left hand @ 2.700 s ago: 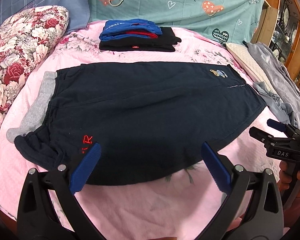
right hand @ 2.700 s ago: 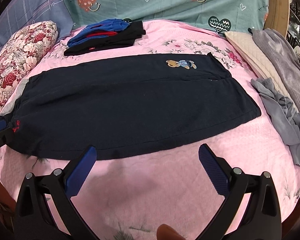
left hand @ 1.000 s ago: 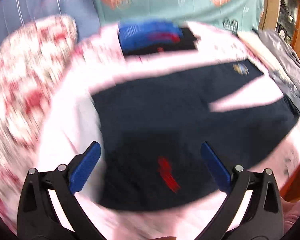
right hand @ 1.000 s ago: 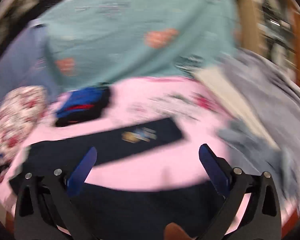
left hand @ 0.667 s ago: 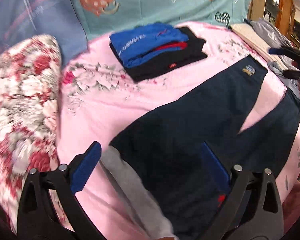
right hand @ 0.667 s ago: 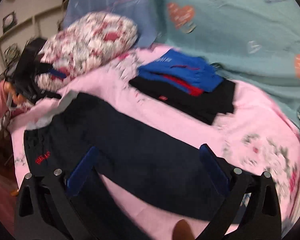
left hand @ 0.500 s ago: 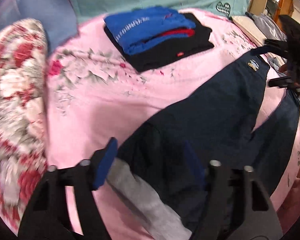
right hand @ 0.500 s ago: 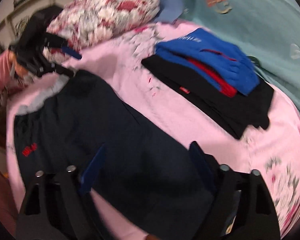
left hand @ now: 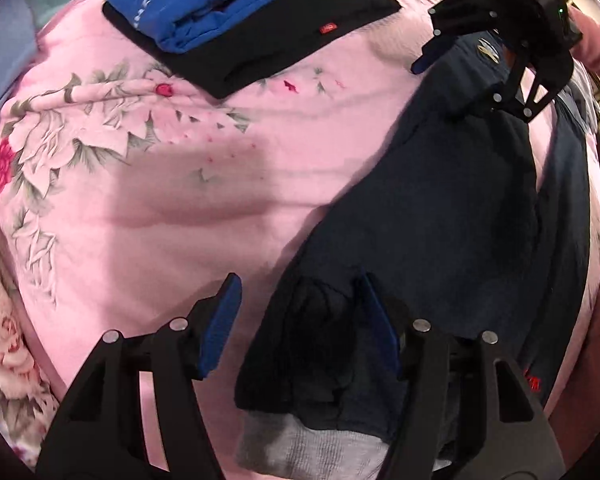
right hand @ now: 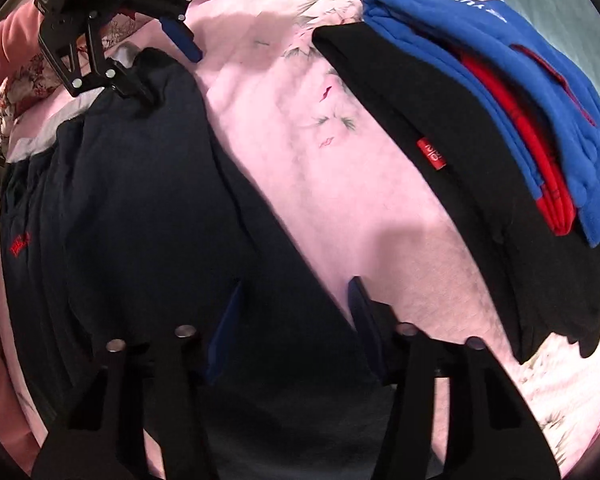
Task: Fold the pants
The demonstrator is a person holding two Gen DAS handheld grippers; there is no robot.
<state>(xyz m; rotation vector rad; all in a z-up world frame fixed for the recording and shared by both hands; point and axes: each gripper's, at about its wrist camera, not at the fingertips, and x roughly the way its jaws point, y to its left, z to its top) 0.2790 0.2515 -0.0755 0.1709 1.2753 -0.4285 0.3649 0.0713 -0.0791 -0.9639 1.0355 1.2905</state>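
Lying across centre frame: dark pants [left hand: 452,208], unfolded — lengthwise fold not yet done. Straddling waistband corner, jaws part-open: left gripper [left hand: 300,320]. Straddling cuff edge, likewise unclosed: right gripper [right hand: 292,320].

the pants [left hand: 452,208] were navy with a grey waistband [left hand: 300,446]; the bedsheet [left hand: 172,184] was pink and floral.

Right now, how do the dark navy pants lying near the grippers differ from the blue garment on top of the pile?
The dark navy pants lie spread long across the pink floral bedspread; the blue garment is folded compactly on a stack. The pants have a grey waistband; the blue garment bears white lettering. The pants sit between the fingers of both the left gripper and right gripper; the blue garment is untouched. Both rest on the bedspread.
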